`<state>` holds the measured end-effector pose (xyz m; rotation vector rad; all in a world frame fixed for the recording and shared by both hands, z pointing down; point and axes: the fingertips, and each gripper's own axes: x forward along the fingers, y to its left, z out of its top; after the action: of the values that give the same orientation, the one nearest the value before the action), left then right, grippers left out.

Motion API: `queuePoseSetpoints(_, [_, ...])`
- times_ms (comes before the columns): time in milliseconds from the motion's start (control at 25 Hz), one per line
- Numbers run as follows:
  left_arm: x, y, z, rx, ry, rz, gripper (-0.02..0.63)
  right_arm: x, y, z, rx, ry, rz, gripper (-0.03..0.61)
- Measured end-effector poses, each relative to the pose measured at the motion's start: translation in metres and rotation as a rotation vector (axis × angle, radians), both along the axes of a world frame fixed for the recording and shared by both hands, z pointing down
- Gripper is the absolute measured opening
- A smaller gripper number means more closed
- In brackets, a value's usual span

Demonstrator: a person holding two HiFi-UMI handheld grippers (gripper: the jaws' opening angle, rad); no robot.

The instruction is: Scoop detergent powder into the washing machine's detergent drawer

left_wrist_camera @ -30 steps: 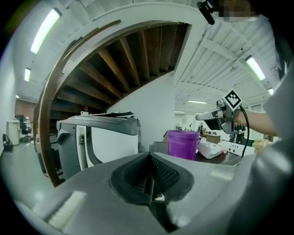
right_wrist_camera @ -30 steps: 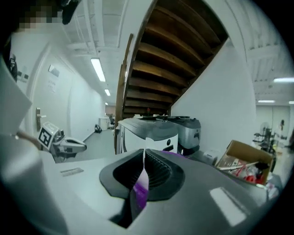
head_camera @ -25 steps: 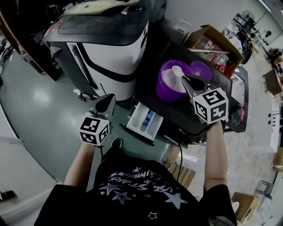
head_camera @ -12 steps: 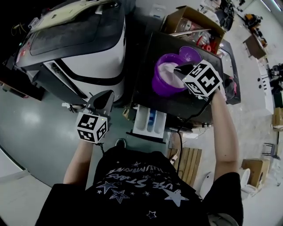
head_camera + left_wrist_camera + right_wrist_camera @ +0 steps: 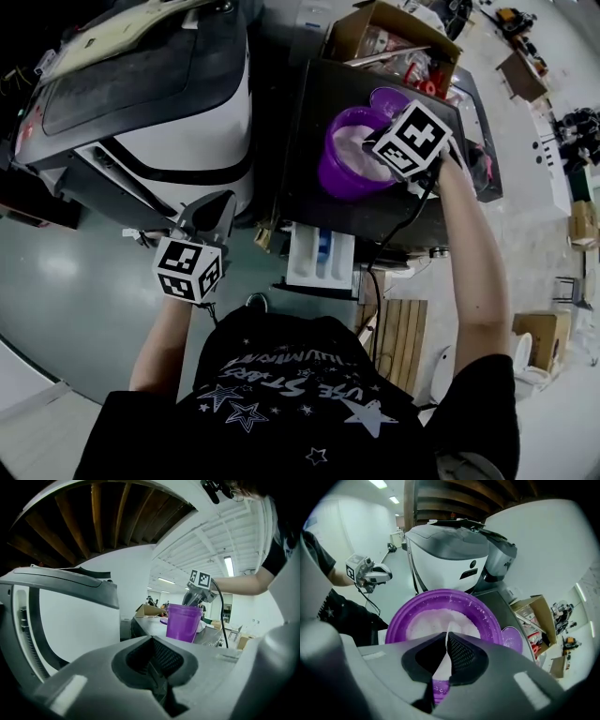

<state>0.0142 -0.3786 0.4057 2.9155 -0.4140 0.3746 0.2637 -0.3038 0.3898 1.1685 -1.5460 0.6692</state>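
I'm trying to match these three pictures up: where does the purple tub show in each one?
Head view: purple tub in the upper middle.
Left gripper view: tub right of centre, in the background.
Right gripper view: tub fills the centre, behind the right gripper shut on a white scoop.
Shared landmark: the white washing machine beside it.

light: ceiling strips, bright — glare on floor | lens: fisheye, dark bent edges | focus: near parts soft
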Motion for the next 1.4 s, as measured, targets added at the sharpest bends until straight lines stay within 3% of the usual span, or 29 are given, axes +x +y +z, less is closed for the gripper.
queuePoseSetpoints(200, [0.001, -0.001, 0.007, -0.005, -0.01, 0.025, 0.002, -0.005, 0.002, 0.003, -0.055, -0.098, 0.032, 0.035])
queuePoseSetpoints(640, [0.007, 0.001, 0.008, 0.006, -0.003, 0.092, 0.002, -0.021, 0.001, 0.008, -0.111, -0.199, 0.073, 0.035])
queuePoseSetpoints(1400, [0.01, 0.009, 0.012, 0.012, -0.014, 0.125, 0.002, -0.028, -0.007, -0.003, -0.093, -0.451, 0.215, 0.035])
